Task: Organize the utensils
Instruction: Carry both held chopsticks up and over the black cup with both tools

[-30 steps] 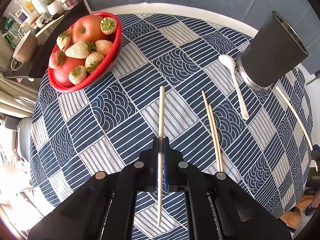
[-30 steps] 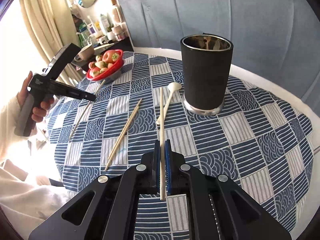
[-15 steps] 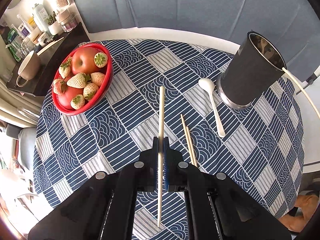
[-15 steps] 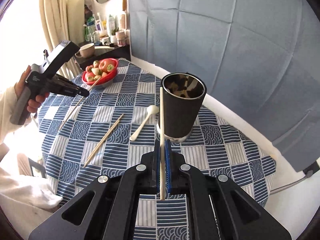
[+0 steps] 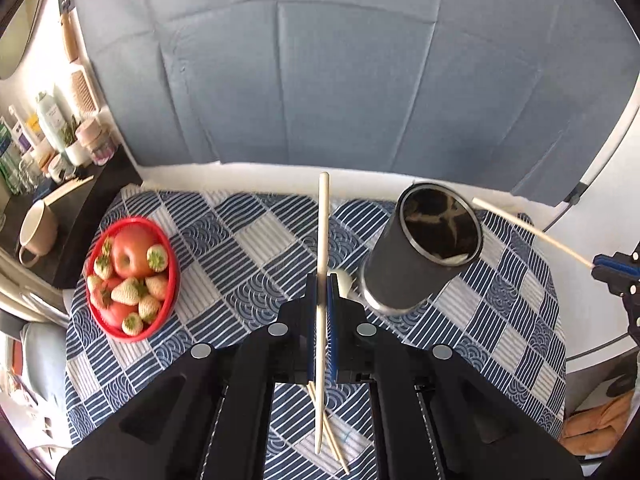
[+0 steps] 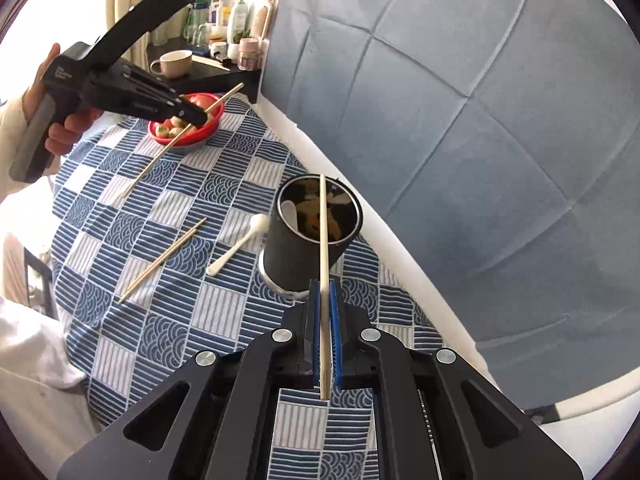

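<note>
chopstick (image 6: 323, 240) | pale, slim, straight | another chopstick (image 5: 322, 248) alike

We see bright daylight from the left, washing out the cream curtain (image 6: 132, 20) and white sleeve (image 6: 28, 360). The fisheye lenses bend straight lines and darken the corners. The red plastic fruit bowl (image 5: 132, 280) looks slightly smeared.
</note>
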The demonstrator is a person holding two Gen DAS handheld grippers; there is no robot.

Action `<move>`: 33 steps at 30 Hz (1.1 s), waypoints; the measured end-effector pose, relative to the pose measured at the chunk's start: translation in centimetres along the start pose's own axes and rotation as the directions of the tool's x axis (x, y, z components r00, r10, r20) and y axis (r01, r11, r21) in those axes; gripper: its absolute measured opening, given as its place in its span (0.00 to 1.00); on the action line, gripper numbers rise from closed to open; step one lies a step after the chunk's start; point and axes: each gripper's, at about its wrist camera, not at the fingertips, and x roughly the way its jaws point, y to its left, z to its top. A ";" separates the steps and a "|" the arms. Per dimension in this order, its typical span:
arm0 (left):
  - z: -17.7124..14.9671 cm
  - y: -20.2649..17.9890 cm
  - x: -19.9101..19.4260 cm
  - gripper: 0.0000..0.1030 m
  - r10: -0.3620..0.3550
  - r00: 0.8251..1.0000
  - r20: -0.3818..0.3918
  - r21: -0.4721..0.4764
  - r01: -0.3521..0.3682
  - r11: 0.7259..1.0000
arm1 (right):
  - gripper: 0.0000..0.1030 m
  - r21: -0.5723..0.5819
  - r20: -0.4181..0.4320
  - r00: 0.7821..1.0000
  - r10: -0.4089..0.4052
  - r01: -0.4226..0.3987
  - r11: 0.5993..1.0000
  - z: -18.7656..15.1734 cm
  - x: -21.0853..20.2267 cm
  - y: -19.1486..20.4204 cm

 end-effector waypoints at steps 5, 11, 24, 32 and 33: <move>3.5 -1.9 -0.1 0.05 -0.036 0.998 0.046 0.000 0.036 0.999 | 0.04 -0.048 -0.047 0.999 -0.015 0.013 0.999 1.1 0.6 -2.0; 6.3 -3.3 0.6 0.05 -0.088 0.989 0.119 0.016 0.087 0.996 | 0.04 -0.169 -0.125 0.992 -0.031 0.009 0.986 2.2 1.7 -2.8; 9.8 -6.8 3.4 0.05 -0.208 0.961 0.185 0.105 0.191 0.976 | 0.04 -0.588 -0.276 0.951 -0.137 -0.054 0.807 4.8 5.0 -0.2; 11.4 -7.4 5.6 0.05 -0.241 0.948 0.206 0.115 0.221 0.968 | 0.04 -0.721 -0.295 0.937 -0.187 -0.090 0.687 6.0 5.9 0.1; 11.4 -7.3 6.0 0.05 -0.240 0.949 0.206 0.110 0.221 0.969 | 0.04 -0.733 -0.295 0.937 -0.189 -0.095 0.673 6.0 6.1 0.2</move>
